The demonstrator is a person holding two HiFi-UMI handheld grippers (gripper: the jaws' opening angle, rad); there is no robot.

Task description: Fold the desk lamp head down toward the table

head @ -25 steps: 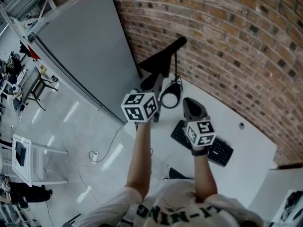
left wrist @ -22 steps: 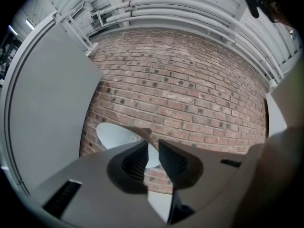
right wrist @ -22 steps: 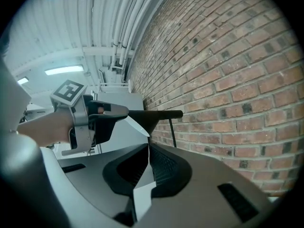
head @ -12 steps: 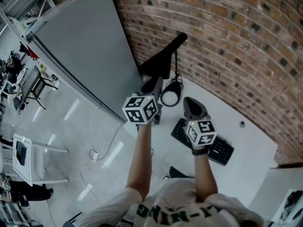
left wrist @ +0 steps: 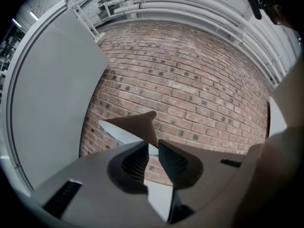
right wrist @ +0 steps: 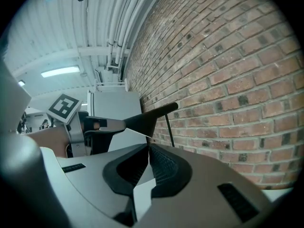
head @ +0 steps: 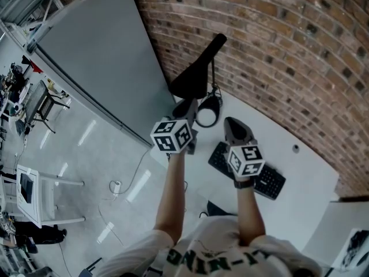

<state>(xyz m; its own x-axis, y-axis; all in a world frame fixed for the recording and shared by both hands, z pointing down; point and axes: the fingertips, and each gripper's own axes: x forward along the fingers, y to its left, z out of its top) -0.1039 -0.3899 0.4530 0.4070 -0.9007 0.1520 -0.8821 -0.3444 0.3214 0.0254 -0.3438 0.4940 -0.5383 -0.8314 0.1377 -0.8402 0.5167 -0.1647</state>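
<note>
Gripping the low end of the black lamp head [head: 196, 74], slanted toward one o'clock against the brick wall [head: 277, 33], in the narrowly parted jaws of the left gripper [left wrist: 153, 145]. Hovering over the white table [head: 305, 178] with the right gripper [right wrist: 148, 148] pinched together and empty, keeping apart from the lamp head at eleven o'clock.
</note>
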